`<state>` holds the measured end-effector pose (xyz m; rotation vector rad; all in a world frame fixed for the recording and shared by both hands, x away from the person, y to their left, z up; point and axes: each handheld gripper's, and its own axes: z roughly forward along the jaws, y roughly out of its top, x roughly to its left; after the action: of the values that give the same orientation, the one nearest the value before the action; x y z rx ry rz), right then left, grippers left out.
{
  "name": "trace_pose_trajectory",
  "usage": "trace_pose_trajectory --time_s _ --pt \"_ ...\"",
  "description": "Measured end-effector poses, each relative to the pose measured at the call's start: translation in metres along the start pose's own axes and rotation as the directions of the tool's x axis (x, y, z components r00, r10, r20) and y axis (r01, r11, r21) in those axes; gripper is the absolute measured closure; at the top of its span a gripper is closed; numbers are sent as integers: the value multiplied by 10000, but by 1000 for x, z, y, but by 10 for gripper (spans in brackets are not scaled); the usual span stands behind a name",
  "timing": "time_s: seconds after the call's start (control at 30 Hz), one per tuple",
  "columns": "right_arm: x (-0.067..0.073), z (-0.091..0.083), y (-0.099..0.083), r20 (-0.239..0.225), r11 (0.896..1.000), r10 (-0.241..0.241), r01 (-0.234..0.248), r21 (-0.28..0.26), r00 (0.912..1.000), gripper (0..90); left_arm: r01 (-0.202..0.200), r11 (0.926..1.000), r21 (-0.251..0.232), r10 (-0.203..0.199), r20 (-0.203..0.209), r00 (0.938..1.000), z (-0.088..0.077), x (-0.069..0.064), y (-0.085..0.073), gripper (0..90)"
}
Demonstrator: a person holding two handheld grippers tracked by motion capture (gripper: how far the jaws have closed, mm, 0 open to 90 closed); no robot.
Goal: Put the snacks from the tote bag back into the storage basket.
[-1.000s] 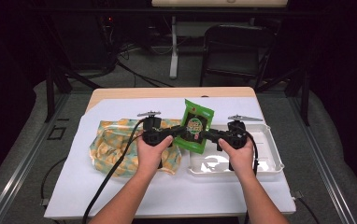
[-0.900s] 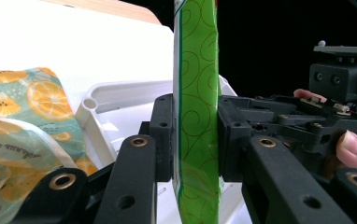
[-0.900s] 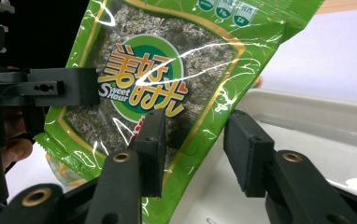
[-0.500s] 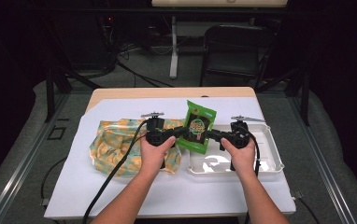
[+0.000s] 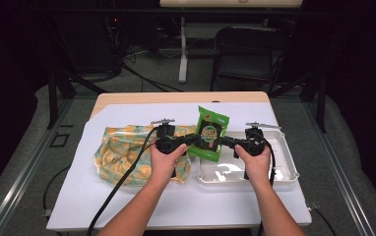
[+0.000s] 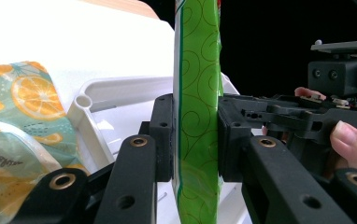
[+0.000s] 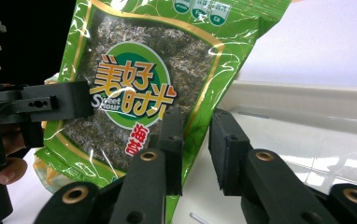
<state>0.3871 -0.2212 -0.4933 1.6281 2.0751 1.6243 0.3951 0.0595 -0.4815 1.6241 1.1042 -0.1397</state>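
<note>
One green foil seaweed packet [image 5: 209, 133] between two grippers.
Left gripper [image 6: 195, 140] jaws clamp its edge; right gripper [image 7: 196, 140] jaws, just closing, straddle its other edge with a gap, above one white plastic tray [image 5: 284, 169], beside one orange-print bag [image 5: 122, 155].

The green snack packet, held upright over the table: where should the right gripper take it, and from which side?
Best at the packet's free side edge, coming in level from the right. It stands upright, its other edge clamped by the left gripper, so the flat seam faces the right gripper, whose jaws have just been closing around that edge, a gap showing. Probably avoid the middle.
</note>
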Motion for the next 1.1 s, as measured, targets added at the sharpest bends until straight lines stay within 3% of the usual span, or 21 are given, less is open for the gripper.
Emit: trace_pose_trajectory --time_s 0.6,0.87,1.1 --pt "-16 -5 0 100 9981 577 -575 -204 9983 846 -47 10000 58 46 100 9999 16 2 -4 725" --pt "-24 -8 0 -97 9952 901 -904 -363 9959 892 -50 9998 216 48 122 9999 24 3 -7 723" --pt "-28 -9 0 -23 9948 932 -932 -409 9956 900 -12 9997 264 10 83 10000 29 4 -9 722"
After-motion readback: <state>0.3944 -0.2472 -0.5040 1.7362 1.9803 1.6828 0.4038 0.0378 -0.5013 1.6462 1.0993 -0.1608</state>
